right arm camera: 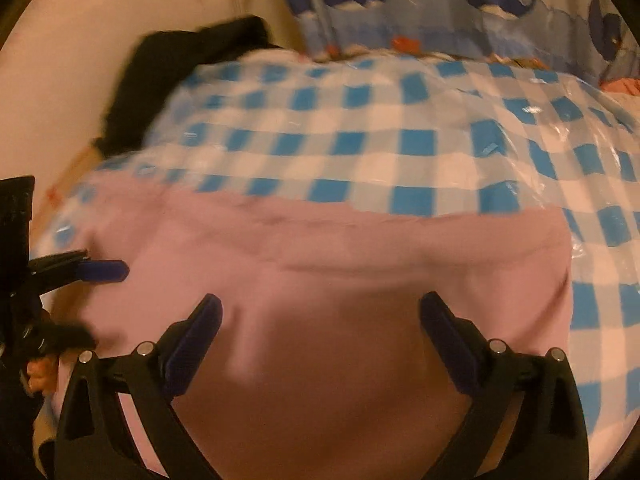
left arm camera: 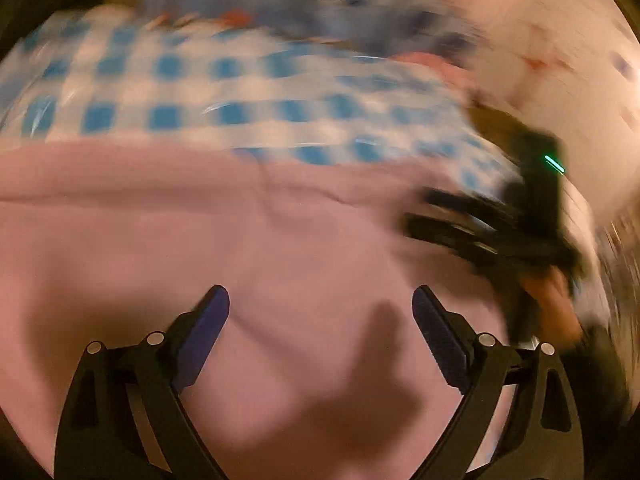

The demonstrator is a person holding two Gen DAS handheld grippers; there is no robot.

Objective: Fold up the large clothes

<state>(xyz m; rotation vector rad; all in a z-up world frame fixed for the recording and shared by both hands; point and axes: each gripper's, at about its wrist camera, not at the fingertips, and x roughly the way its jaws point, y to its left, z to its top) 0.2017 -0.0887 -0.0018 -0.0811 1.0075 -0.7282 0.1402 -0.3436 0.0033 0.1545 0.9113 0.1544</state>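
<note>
Both claws are released: the left gripper (left arm camera: 320, 308) and right gripper (right arm camera: 320, 316) hang over the pink garment (right arm camera: 320, 248), apparently folded, on the checked cloth (right arm camera: 360, 128).

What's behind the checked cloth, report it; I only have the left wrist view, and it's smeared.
Observer: A whale-print fabric, just past the checked cloth.
Operator: Now check the right gripper's jaws.
Observer: The right gripper is open, nothing between its pads, over the pink cloth.
Operator: Give me the checked cloth's far left corner.
Observer: A black garment lies at that edge.
</note>
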